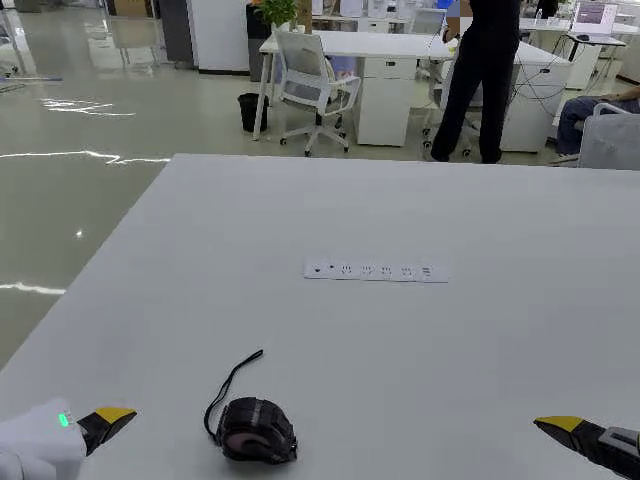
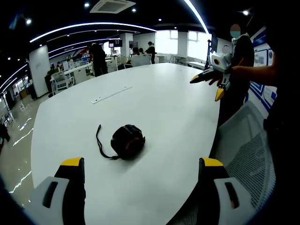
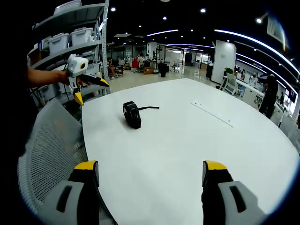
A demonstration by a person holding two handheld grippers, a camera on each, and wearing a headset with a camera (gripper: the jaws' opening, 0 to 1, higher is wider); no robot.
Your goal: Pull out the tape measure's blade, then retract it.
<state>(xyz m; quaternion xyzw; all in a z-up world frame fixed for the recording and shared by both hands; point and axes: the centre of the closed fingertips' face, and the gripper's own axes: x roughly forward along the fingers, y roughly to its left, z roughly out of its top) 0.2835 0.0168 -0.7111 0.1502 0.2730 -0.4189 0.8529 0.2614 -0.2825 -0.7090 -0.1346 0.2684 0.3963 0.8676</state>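
Left gripper view shows my fingers (image 2: 71, 165) spread wide and empty; the right gripper (image 3: 150, 165) is spread too. The tape measure (image 2: 127, 142) lies on the worktop (image 2: 178, 108) between them, nearer the left gripper (image 2: 141, 162), probably so each side can reach it.

Place: a large open-plan office.
Main surface: a broad white table (image 1: 420, 210) with a white power strip (image 1: 376, 271) lying flat near its middle.
Furniture: a white desk (image 1: 390, 45) with a drawer pedestal (image 1: 385, 100) under it, a white mesh swivel chair (image 1: 310, 85) on castors, and a black waste bin (image 1: 250, 112) by the desk leg.
Floor: a glossy pale floor (image 1: 80, 130) mirroring the lights.
Ceiling: long curved light strips (image 2: 89, 26) and an air-conditioning cassette (image 2: 111, 5).
Storage: metal shelving (image 3: 70, 16) carrying lidded plastic bins (image 3: 84, 35).
Extras: a potted plant (image 1: 278, 12) and a laptop (image 1: 595, 15) on a far desk.
People: a standing person (image 1: 485, 70) at the desks and a seated person (image 1: 590, 110) nearby.
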